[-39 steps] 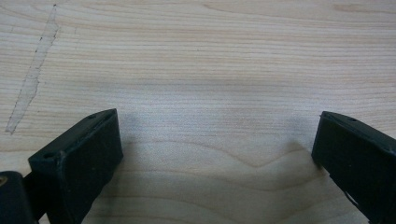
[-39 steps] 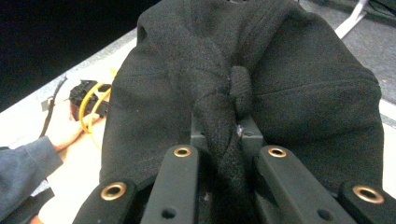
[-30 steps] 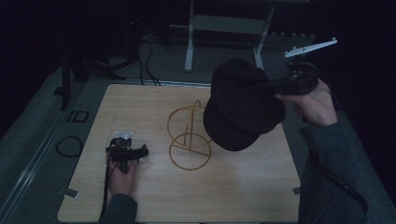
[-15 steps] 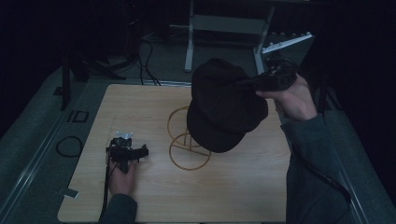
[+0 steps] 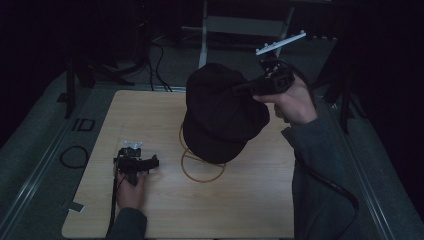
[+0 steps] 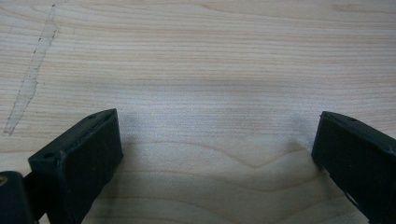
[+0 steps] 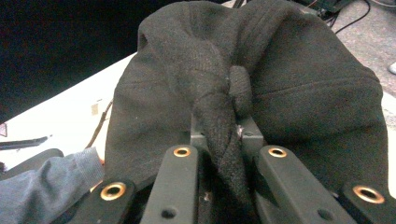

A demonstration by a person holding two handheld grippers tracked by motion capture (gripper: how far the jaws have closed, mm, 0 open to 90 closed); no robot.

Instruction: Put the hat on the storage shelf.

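A black cloth hat (image 5: 220,112) hangs above the middle of the wooden table (image 5: 250,200), pinched at its crown by my right gripper (image 5: 239,91). In the right gripper view a fold of the hat (image 7: 219,116) is squeezed between the two jaws of the right gripper (image 7: 223,135). Under the hat stands a thin wooden wire stand (image 5: 202,172), its round base ring on the table and its upper part hidden by the hat. My left gripper (image 5: 150,162) rests on the table at the front left. In its own view the left gripper (image 6: 215,154) is open over bare wood.
The table's left edge borders a grey floor with a coiled black cable (image 5: 74,156). A metal frame leg (image 5: 202,35) and cables lie beyond the far edge. A pale scratch (image 6: 30,84) marks the wood ahead of the left gripper.
My right gripper has carried the hat leftward and down over the wire stand, which is now mostly covered. The left gripper has stayed in place.
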